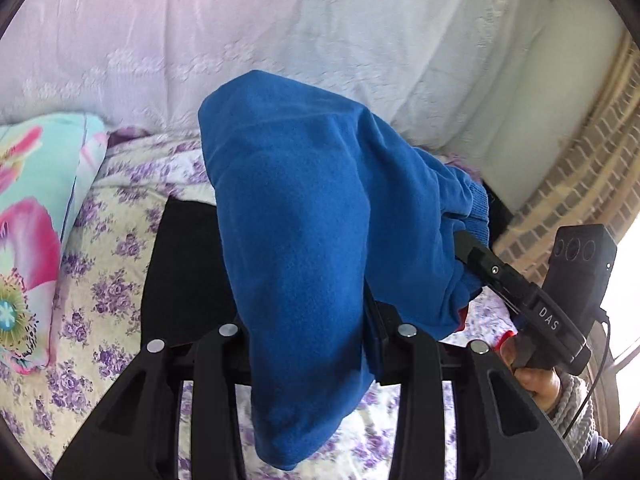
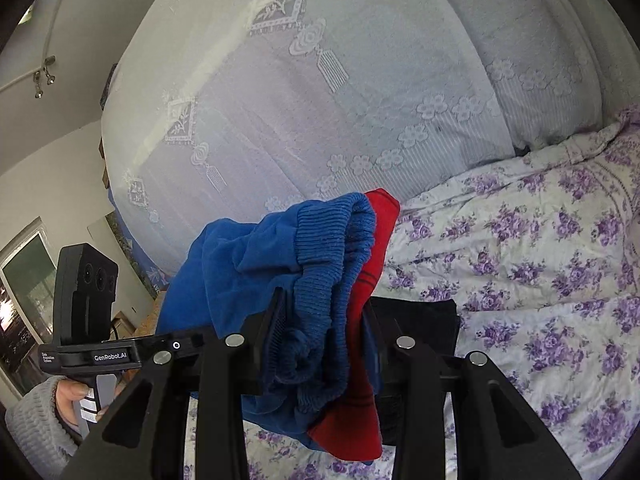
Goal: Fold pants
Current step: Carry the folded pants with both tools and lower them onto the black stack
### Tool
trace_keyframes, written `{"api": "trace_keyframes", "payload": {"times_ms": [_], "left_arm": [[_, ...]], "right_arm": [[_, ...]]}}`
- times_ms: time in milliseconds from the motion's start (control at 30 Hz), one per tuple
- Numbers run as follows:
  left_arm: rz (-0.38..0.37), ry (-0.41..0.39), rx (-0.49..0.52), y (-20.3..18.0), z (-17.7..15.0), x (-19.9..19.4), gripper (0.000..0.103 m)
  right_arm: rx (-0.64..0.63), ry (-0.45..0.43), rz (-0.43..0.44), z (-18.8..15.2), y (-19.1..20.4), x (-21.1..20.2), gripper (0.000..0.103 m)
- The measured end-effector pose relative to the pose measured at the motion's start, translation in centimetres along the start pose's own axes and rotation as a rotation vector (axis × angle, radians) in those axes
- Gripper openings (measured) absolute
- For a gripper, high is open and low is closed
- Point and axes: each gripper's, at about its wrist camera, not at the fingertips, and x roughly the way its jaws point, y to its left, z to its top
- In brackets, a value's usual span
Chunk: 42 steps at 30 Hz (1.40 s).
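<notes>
So the left gripper (image 1: 308, 344) pinches the blue pants (image 1: 304, 216) by one leg, the right gripper (image 2: 320, 340) clamps their ribbed waistband and red lining, cloth lifted above the floral bedspread (image 2: 540, 280).

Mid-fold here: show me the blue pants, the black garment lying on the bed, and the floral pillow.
blue pants (image 1: 304, 216): left wrist view, on the broad hanging fabric.
black garment (image 1: 180, 264): left wrist view, on its flat part left of the pants.
floral pillow (image 1: 36, 240): left wrist view, on the pink flower print.
</notes>
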Motion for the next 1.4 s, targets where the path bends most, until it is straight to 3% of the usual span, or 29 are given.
{"api": "trace_keyframes", "payload": {"times_ms": [233,433,533,567,700,800,933,1033,1100,1167,1267,1400], "left_arm": [[0.029,0.069,-0.055,5.3,-1.1,5.4,0.036],[0.030,0.121,-0.090,7.8,-2.5,9.4,0.036],[0.035,0.123,-0.106,9.0,-3.0,10.4,0.051],[0.042,0.122,-0.116,9.5,-3.1,10.7,0.060],[0.012,0.130,-0.143,10.4,-3.4,11.0,0.060],[0.050,0.091,-0.109,9.4,-3.0,9.4,0.060],[0.084,-0.056,-0.104,8.4,-1.3,5.1,0.057],[0.034,-0.104,-0.148,8.1,0.6,4.1,0.057],[0.001,-0.086,-0.168,7.7,1.4,4.8,0.051],[-0.006,-0.044,-0.162,7.2,1.6,6.7,0.046],[0.047,-0.044,-0.146,7.4,1.5,8.8,0.042],[0.063,-0.046,-0.220,9.6,2.8,11.1,0.038]], "right_arm": [[0.033,0.081,-0.020,-2.9,-3.0,6.4,0.035],[0.037,0.132,-0.102,-5.0,-5.1,9.3,0.036],[0.037,0.124,-0.135,-5.6,-6.0,9.7,0.044],[0.029,0.123,-0.148,-5.8,-6.2,9.7,0.053],[0.015,0.135,-0.148,-5.5,-6.5,9.9,0.057],[0.002,0.104,-0.157,-4.9,-5.7,8.4,0.060],[-0.044,-0.022,-0.158,-3.2,-4.0,5.1,0.060],[-0.097,-0.042,-0.120,-2.2,-2.3,4.6,0.049],[-0.116,-0.014,-0.088,-2.1,-1.4,5.5,0.038],[-0.140,0.010,-0.091,-2.3,-0.9,6.5,0.035],[-0.153,0.053,-0.134,-2.7,-1.2,8.7,0.033],[-0.228,0.134,-0.241,-4.0,-2.0,12.2,0.028]]}}
